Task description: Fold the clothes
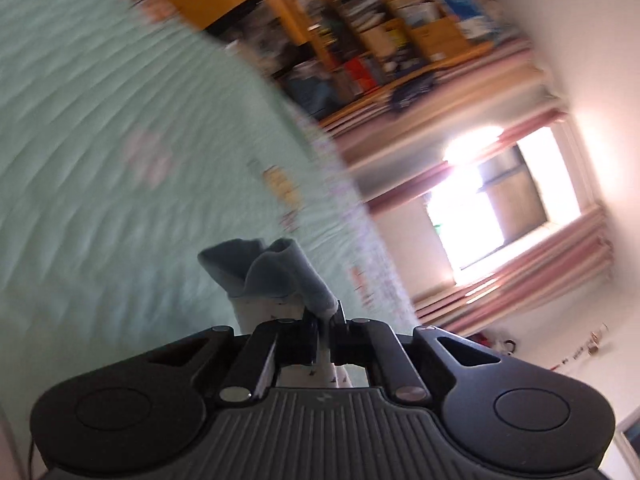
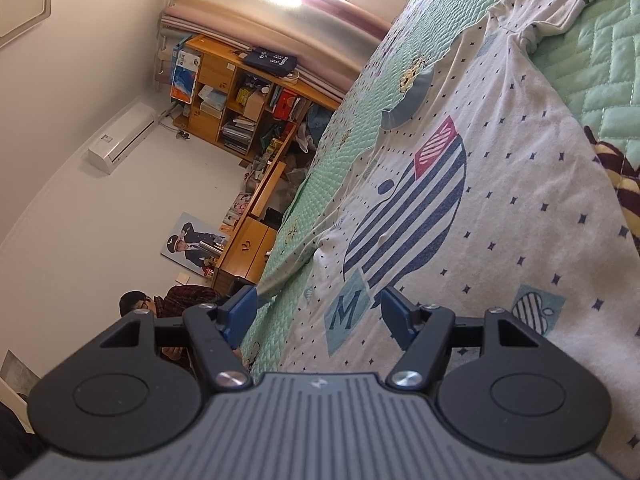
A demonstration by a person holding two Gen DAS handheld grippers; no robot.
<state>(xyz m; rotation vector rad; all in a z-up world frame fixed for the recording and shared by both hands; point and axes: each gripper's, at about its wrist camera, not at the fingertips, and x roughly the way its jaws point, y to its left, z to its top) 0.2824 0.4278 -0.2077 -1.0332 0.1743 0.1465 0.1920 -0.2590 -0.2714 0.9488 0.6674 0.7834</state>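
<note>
A white shirt (image 2: 500,184) with small dark dots, a striped navy whale print and a grey-blue collar lies spread on the green quilted bed (image 2: 604,92). My right gripper (image 2: 318,312) is open and empty, its blue fingers (image 2: 240,312) just above the shirt's lower part near an "M" patch. My left gripper (image 1: 326,316) is shut on a grey-blue cuff of the shirt (image 1: 276,272), which bunches up above the jaws, with white dotted fabric below. The left wrist view is motion-blurred.
A wooden shelf unit (image 2: 240,100) full of books and boxes stands beyond the bed, also in the left wrist view (image 1: 380,28). A bright window with pink curtains (image 1: 500,200) is behind. A seated person (image 2: 168,300) is beside the bed. A brown-yellow blanket (image 2: 616,176) lies at right.
</note>
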